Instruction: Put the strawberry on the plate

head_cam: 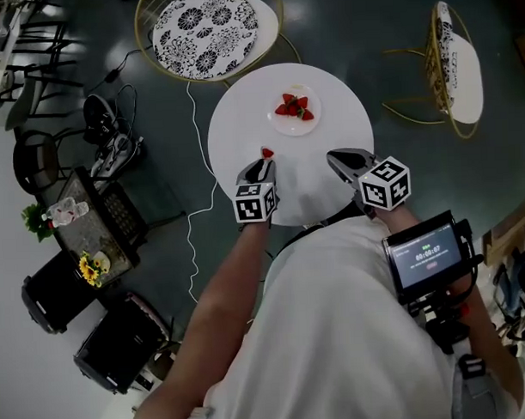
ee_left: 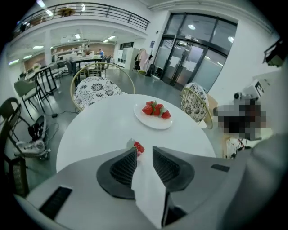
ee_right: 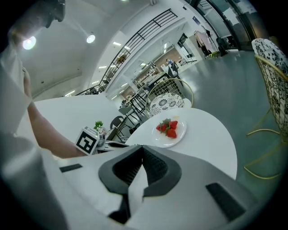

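Observation:
A lone red strawberry (head_cam: 266, 153) lies on the round white table (head_cam: 345, 115), near its front left part. My left gripper (head_cam: 263, 168) is right behind it, pointing steeply down. In the left gripper view the strawberry (ee_left: 138, 147) sits just past the left jaw's tip, and the left gripper (ee_left: 144, 149) is open with nothing pressed between its pads. A white plate (head_cam: 279, 122) with several strawberries (head_cam: 293, 107) stands farther back at the table's middle. My right gripper (head_cam: 338, 159) hovers over the table's front right; in its own view the right gripper (ee_right: 142, 148) is shut and empty.
Two wire chairs with patterned cushions stand beyond the table, one at the back (head_cam: 206, 26) and one at the right (head_cam: 457, 64). A white cable (head_cam: 194, 215) runs over the floor at the left, beside dark cases and flowers (head_cam: 91, 269). A screen device (head_cam: 427, 257) hangs at my right side.

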Action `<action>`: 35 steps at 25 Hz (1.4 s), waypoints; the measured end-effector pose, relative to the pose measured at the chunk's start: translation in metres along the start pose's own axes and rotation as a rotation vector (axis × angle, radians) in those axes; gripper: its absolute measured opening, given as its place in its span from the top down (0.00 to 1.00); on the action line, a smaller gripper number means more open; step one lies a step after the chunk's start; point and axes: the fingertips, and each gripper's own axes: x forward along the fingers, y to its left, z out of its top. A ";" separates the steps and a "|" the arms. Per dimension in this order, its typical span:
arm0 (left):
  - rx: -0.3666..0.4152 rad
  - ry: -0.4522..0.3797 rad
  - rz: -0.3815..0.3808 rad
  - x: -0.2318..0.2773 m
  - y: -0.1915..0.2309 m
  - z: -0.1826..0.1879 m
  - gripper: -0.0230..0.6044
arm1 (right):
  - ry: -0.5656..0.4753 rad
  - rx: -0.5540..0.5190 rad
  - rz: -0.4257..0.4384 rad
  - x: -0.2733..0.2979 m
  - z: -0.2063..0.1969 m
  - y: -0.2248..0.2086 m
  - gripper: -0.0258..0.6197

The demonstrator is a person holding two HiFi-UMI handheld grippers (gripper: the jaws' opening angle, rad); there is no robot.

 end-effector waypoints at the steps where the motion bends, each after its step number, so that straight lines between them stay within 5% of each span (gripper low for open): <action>1: 0.038 0.013 0.012 0.003 0.001 0.001 0.81 | -0.001 0.004 -0.002 -0.001 -0.001 -0.001 0.95; 8: 0.153 0.111 0.053 0.026 0.014 0.000 0.76 | -0.010 0.028 -0.026 -0.008 -0.007 -0.011 0.95; 15: 0.133 0.134 0.072 0.028 0.022 -0.002 0.76 | -0.020 0.046 -0.044 -0.012 -0.013 -0.017 0.95; 20: 0.115 0.099 0.069 0.023 0.019 0.006 0.76 | -0.034 0.044 -0.041 -0.010 -0.008 -0.016 0.95; 35: 0.290 0.015 -0.021 0.055 -0.031 0.075 0.76 | -0.072 0.080 -0.071 -0.021 -0.009 -0.027 0.95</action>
